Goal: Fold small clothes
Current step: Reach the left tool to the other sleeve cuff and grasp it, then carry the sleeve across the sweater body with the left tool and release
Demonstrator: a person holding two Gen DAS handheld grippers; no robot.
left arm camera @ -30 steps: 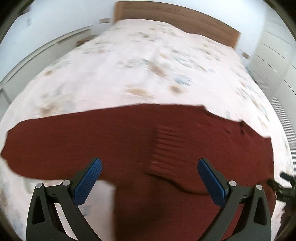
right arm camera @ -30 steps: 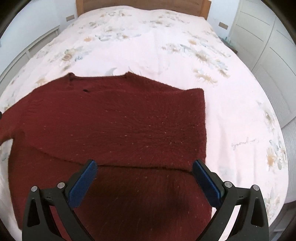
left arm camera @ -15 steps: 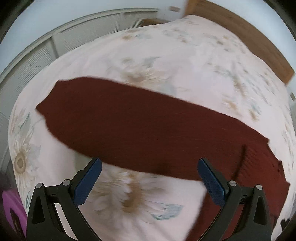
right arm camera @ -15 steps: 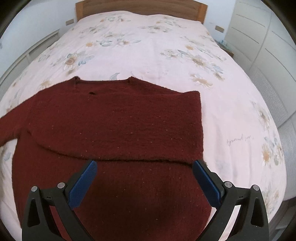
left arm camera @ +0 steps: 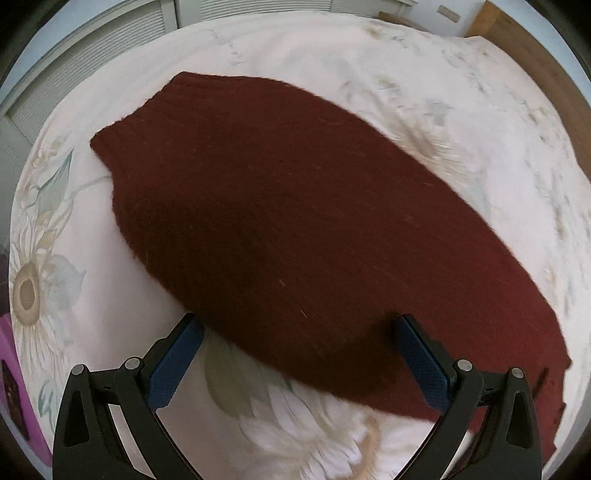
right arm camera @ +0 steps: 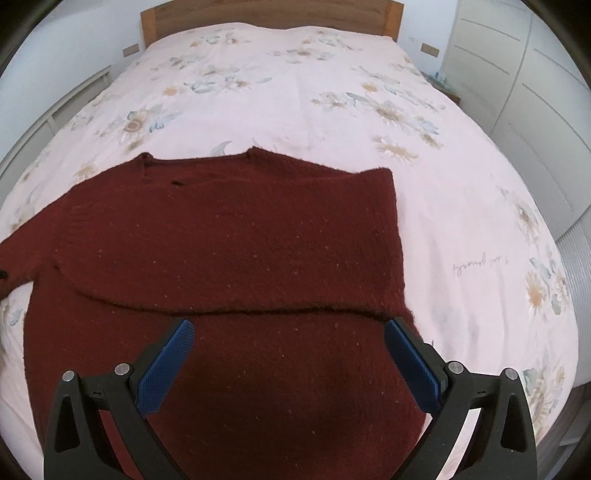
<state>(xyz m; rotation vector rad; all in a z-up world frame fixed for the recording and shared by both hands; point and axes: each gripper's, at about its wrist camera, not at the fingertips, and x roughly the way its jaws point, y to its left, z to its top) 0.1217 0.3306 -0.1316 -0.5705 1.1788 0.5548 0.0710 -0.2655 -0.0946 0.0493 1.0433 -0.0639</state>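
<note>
A bed was covered by a pale pink bedspread [right arm camera: 295,103] printed with flowers. A wooden headboard [right arm camera: 266,13] was seen at the bed's far edge. White wardrobe doors [right arm camera: 517,66] were seen beyond the right edge, and louvred white panels [left arm camera: 74,92] beyond the left edge. A purple object [left arm camera: 11,387] was glimpsed past the bed's near left corner.

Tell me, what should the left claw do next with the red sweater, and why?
Probably lower the open left gripper onto the outstretched sleeve and pinch it near the cuff. The right sleeve is already folded across the maroon sweater, while this one lies flat on the floral bedspread. Both grippers hold nothing; the right gripper hovers open.
</note>
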